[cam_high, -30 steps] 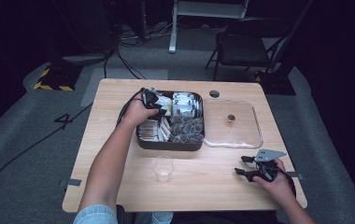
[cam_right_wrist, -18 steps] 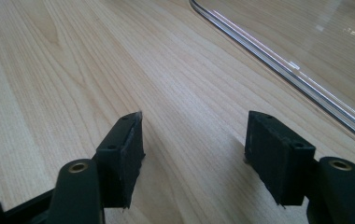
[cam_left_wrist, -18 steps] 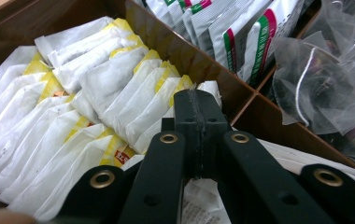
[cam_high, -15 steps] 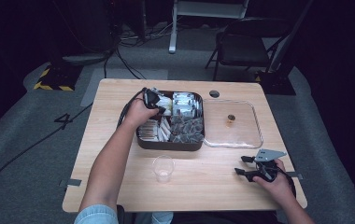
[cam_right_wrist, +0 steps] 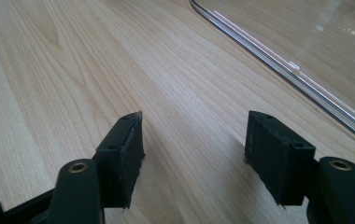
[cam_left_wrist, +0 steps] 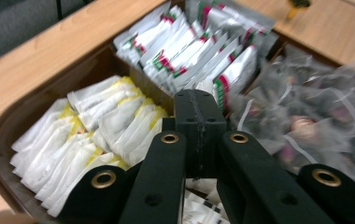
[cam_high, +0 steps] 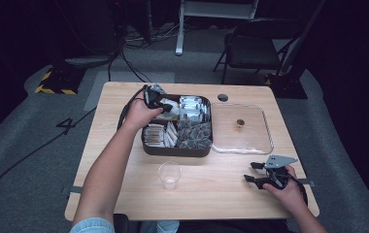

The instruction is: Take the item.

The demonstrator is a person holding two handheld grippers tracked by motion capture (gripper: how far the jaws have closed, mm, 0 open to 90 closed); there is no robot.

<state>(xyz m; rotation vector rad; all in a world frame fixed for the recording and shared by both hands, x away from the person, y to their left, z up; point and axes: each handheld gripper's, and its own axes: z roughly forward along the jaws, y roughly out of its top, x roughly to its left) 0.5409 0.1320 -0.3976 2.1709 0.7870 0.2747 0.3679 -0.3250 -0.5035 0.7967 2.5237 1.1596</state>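
A dark compartment tray (cam_high: 173, 151) holds white-and-yellow sachets (cam_left_wrist: 96, 126), red-and-green printed sachets (cam_left_wrist: 199, 51) and mesh tea bags (cam_left_wrist: 306, 112). My left gripper (cam_high: 165, 106) hovers over the tray's far left compartment. Its jaws are shut tight (cam_left_wrist: 199, 109), and a white printed sachet (cam_left_wrist: 196, 207) seems to hang pinched just under the pads. My right gripper (cam_high: 253, 172) rests open on the bare wood near the front right edge, with nothing between its fingers (cam_right_wrist: 194, 158).
A clear plastic lid (cam_high: 265, 141) lies right of the tray with a small brown item (cam_high: 240, 122) on it; its rim (cam_right_wrist: 283, 70) runs just beyond my right gripper. A clear cup (cam_high: 169, 174) stands in front of the tray. A chair (cam_high: 250, 48) is behind the table.
My left gripper has risen a little above the tray. The right hand has stayed where it was.
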